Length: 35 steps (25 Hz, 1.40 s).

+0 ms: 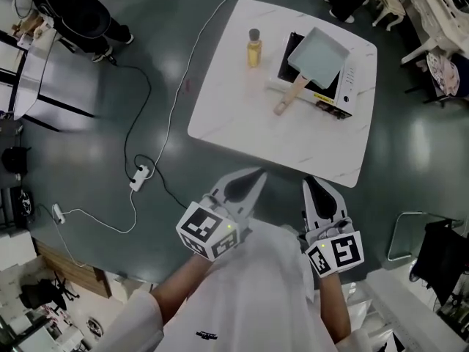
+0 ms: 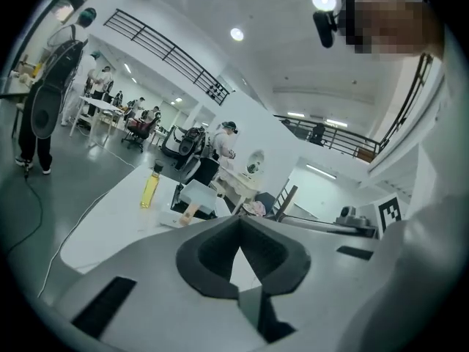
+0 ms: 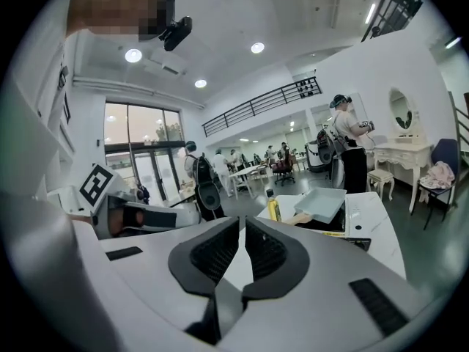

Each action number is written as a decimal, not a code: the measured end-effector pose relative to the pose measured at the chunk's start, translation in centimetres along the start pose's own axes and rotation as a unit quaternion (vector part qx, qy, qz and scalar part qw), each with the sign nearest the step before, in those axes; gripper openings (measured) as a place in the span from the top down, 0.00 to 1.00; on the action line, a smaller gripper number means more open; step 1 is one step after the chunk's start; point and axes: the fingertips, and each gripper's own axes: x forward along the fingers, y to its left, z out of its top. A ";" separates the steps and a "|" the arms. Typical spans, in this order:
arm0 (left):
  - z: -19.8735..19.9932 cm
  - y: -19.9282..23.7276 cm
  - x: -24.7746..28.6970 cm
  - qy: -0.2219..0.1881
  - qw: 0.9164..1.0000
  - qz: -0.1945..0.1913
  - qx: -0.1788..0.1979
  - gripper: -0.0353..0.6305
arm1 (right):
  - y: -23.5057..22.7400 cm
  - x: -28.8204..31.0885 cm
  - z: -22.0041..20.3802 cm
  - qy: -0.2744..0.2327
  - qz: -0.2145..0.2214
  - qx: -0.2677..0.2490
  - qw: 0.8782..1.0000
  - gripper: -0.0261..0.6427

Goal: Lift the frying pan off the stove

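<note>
A pale blue square frying pan (image 1: 316, 58) with a wooden handle (image 1: 291, 96) sits on a white portable stove (image 1: 347, 86) at the far side of the white table (image 1: 242, 130). The pan (image 2: 199, 196) shows small in the left gripper view and again as a small pan (image 3: 323, 202) in the right gripper view. My left gripper (image 1: 254, 180) and right gripper (image 1: 311, 187) hang near my body, short of the table's near edge, both shut and empty. The left gripper (image 2: 238, 249) and right gripper (image 3: 242, 244) point toward the table.
A bottle of yellow oil (image 1: 253, 48) stands on the table left of the stove. White cables and a power strip (image 1: 139, 177) lie on the floor to the left. A white chair (image 1: 432, 46) stands at far right. People stand in the background.
</note>
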 end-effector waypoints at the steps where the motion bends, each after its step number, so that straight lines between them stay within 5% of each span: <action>1: 0.4 0.7 0.5 0.001 1.000 -0.002 -0.003 0.95 | -0.1 0.9 0.2 0.003 0.001 -0.002 1.000 0.96; 12: 3.6 3.6 4.8 0.007 1.000 0.014 -0.006 0.95 | -4.1 6.4 3.1 0.005 0.026 0.000 1.000 0.96; 29: 3.8 6.4 8.5 0.018 0.994 0.084 -0.065 0.95 | -8.3 9.6 3.2 0.038 0.077 0.036 0.996 0.96; 33: 3.9 7.9 9.8 0.015 0.994 0.082 -0.065 0.95 | -8.9 11.5 2.8 0.047 0.091 0.063 0.993 0.80; 35: 3.5 8.5 10.6 0.022 0.994 0.072 -0.073 0.94 | -9.3 12.4 2.1 0.047 0.091 0.076 0.992 0.80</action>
